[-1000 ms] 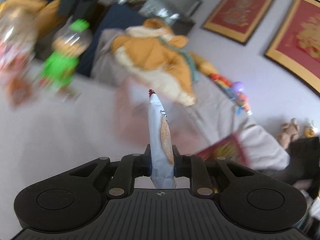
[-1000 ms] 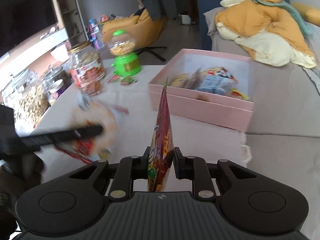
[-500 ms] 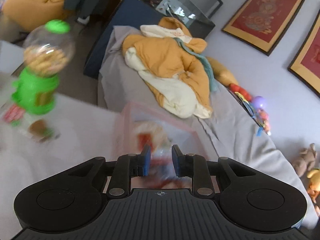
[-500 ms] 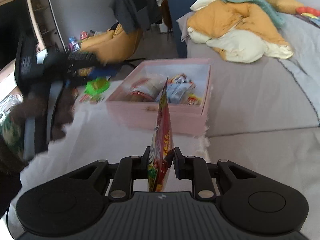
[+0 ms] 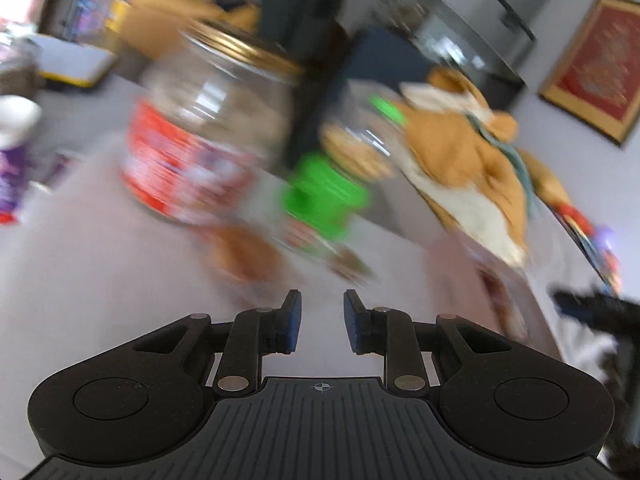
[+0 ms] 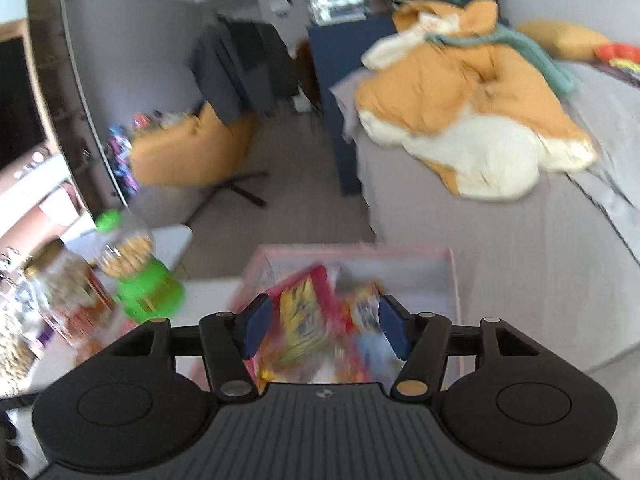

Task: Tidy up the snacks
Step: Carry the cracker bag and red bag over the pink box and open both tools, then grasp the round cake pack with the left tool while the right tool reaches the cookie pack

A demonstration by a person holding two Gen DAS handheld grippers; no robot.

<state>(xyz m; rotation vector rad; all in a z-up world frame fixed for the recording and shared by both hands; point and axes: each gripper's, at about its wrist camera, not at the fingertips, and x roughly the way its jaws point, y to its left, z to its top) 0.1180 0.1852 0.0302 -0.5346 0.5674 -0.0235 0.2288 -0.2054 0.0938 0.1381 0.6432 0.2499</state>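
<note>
My right gripper (image 6: 322,330) is open and empty above the pink box (image 6: 450,258), which holds several snack packets. The red and yellow packet (image 6: 304,320) lies in the box between and below the fingers. My left gripper (image 5: 320,320) is open and empty over the white table, facing a blurred brown snack (image 5: 244,250) and small packets (image 5: 344,260). The pink box (image 5: 460,276) shows blurred at the right in the left wrist view.
A large glass jar with a red label (image 5: 200,140) and a green candy dispenser (image 5: 332,196) stand on the table; both show in the right wrist view, the jar (image 6: 64,292) and the dispenser (image 6: 140,276). A grey bed with an orange garment (image 6: 472,108) lies behind.
The right gripper moved over the box and opened, letting the red packet fall in. The left gripper, which dropped its white packet earlier, swung left towards the jars.
</note>
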